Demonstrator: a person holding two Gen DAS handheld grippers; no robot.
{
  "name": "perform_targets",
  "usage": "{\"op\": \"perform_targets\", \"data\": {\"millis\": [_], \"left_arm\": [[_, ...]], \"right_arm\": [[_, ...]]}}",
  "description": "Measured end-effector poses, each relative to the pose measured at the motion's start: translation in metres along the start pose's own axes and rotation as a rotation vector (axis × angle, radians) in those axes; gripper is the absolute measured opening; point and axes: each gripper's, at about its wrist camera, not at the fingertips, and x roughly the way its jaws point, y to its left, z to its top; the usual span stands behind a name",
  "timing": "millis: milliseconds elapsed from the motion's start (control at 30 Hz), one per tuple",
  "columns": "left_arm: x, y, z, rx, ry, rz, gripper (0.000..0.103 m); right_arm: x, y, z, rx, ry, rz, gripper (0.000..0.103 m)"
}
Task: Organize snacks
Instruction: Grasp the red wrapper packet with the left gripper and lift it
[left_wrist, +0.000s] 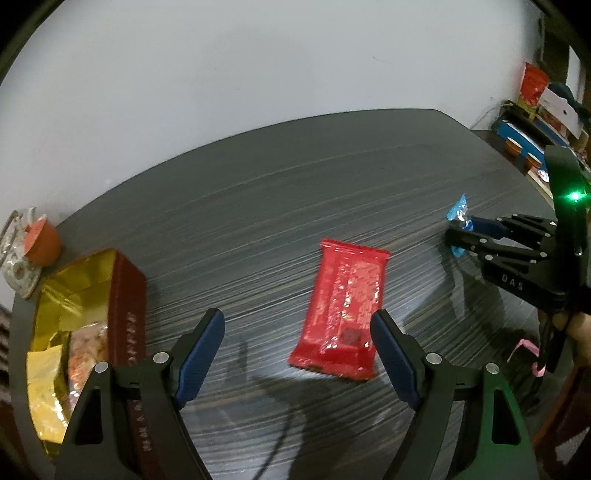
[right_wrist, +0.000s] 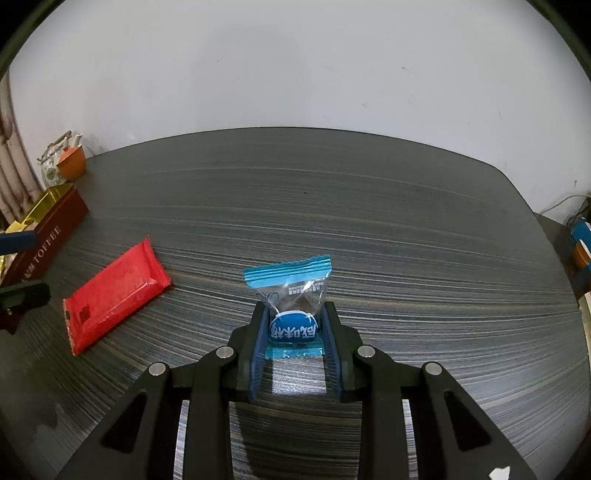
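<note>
A red snack packet (left_wrist: 341, 308) lies flat on the dark table (left_wrist: 277, 192); it also shows in the right wrist view (right_wrist: 114, 291). My left gripper (left_wrist: 297, 325) is open, its fingers wide apart, with the packet's near end just inside the right finger. My right gripper (right_wrist: 293, 314) is shut on a small blue-and-clear candy packet (right_wrist: 291, 295), held just above the table; in the left wrist view this gripper (left_wrist: 458, 232) is at the right with the blue candy packet (left_wrist: 458, 214) in it. A dark red toffee box (left_wrist: 122, 314) with gold lining holds several snacks at the left.
A floral teapot (left_wrist: 14, 258) and an orange cup (left_wrist: 42, 242) stand at the table's far left corner. The toffee box (right_wrist: 51, 229) shows at the left of the right wrist view. Boxes and bags (left_wrist: 532, 96) are stacked beyond the table's right edge. A white wall is behind.
</note>
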Motion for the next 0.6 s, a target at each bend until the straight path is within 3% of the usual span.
{"op": "perform_targets", "data": {"millis": [233,600], "left_arm": [[0.031,-0.014,0.009,0.037,0.073,-0.051,0.081],[0.060,-0.029,0.017,0.027,0.115,-0.032,0.081]], "right_arm": [[-0.001,-0.004,-0.002,-0.010,0.020,-0.008,0.027],[0.000,-0.001,-0.002,-0.015,0.023,-0.015,0.027]]}}
